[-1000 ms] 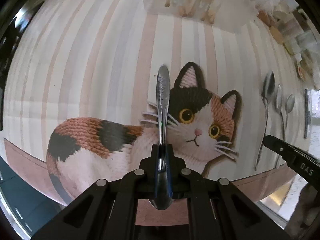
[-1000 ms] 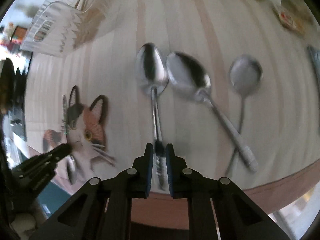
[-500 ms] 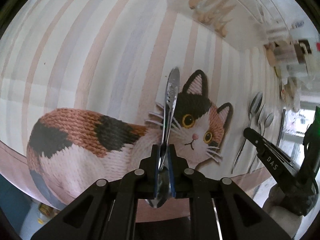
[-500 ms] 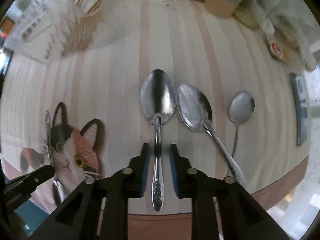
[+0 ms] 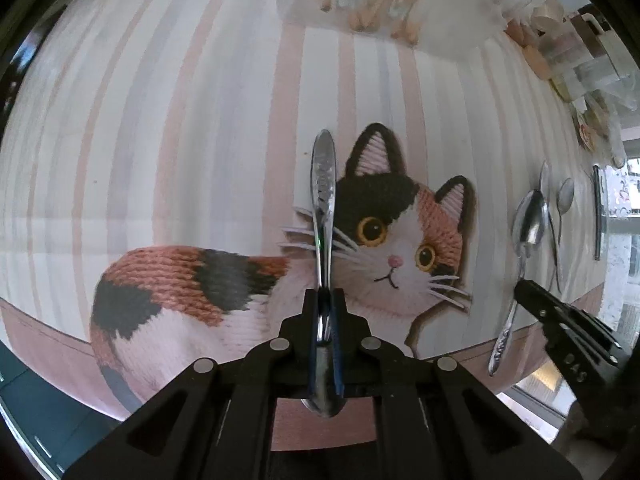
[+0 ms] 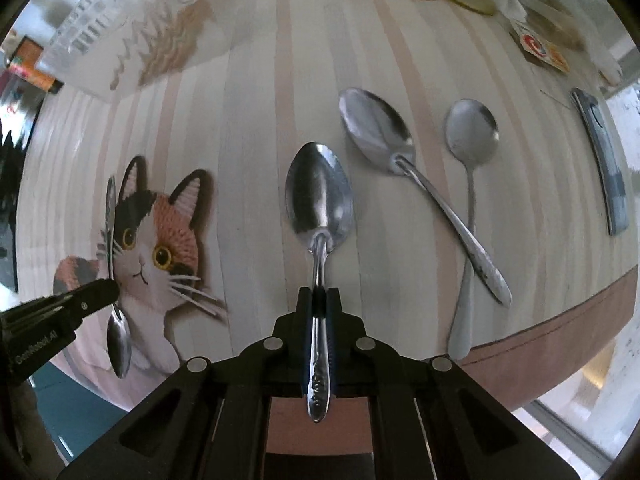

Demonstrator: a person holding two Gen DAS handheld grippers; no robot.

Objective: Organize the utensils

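My left gripper (image 5: 325,294) is shut on a steel spoon (image 5: 323,184), held by its neck with the handle pointing forward over the cat picture (image 5: 384,240). My right gripper (image 6: 319,294) is shut on the handle of a second steel spoon (image 6: 319,196), lifted off the table with its bowl pointing forward. Two more spoons lie on the striped tablecloth to its right: a large one (image 6: 378,124) and a smaller one (image 6: 472,136), their handles crossing. The left gripper (image 6: 102,292) with its spoon shows at the left of the right wrist view.
A clear plastic utensil rack (image 6: 132,36) with wooden-handled items stands at the far left. A grey flat bar (image 6: 600,156) lies at the far right. Packets and jars (image 6: 540,48) crowd the back edge. The table's front edge (image 6: 560,320) runs just below the spoons.
My right gripper has closed on the left spoon's handle and lifted it off the table. My left gripper has swung slightly, still holding its spoon over the cat.
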